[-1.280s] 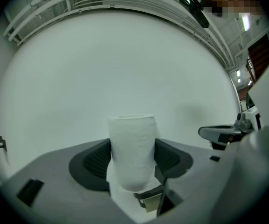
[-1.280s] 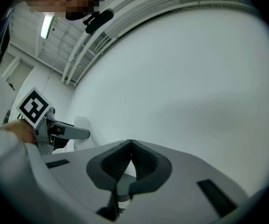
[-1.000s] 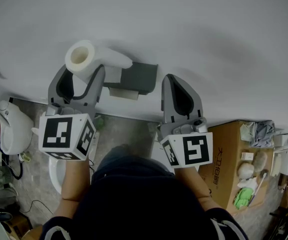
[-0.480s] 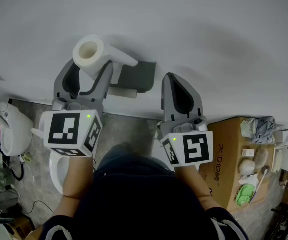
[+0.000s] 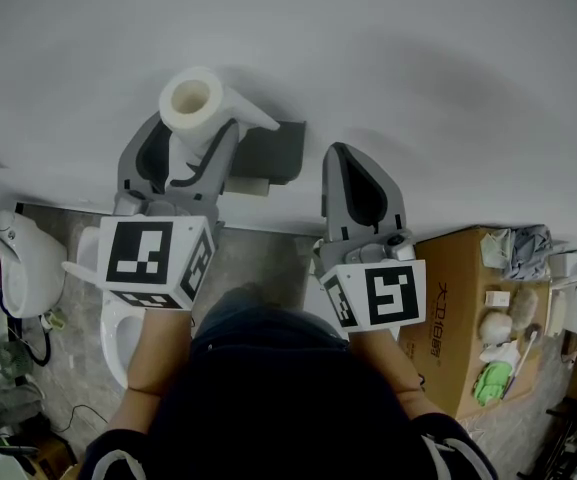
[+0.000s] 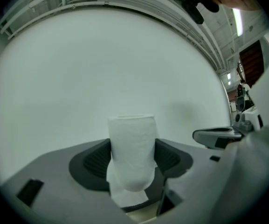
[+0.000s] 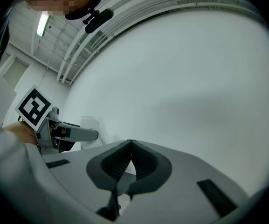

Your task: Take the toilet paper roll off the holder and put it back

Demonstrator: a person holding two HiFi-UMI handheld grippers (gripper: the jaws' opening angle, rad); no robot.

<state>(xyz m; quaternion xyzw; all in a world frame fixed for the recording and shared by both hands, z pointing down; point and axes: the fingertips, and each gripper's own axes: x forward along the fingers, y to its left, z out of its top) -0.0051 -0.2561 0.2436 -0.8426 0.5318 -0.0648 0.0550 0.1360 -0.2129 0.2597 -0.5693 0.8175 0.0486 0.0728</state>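
White toilet paper roll (image 5: 196,101) clamped between left hand-held gripper (image 5: 190,148) jaws.

**Cardboard box** (image 5: 458,313), 4 o'clock in the head view: one line of dark printed characters (image 5: 439,326) runs up its side panel. The strokes are too small and blurred to read with confidence.

**Small white pack** (image 5: 496,298), on top of the box at 3 o'clock: faint dark marks, illegible.

**Left cube** (image 5: 158,261), on the left claw (image 5: 192,136) at 8 o'clock: black-and-white square markers on two visible faces, with no letters or digits.

**Right cube** (image 5: 378,295), on the right claw (image 5: 343,158) at 5 o'clock: markers of the same kind in a different pattern.

**Right gripper view:** the left cube (image 7: 33,107) shows one marker face at 9 o'clock.

**Left gripper view:** nothing legible.
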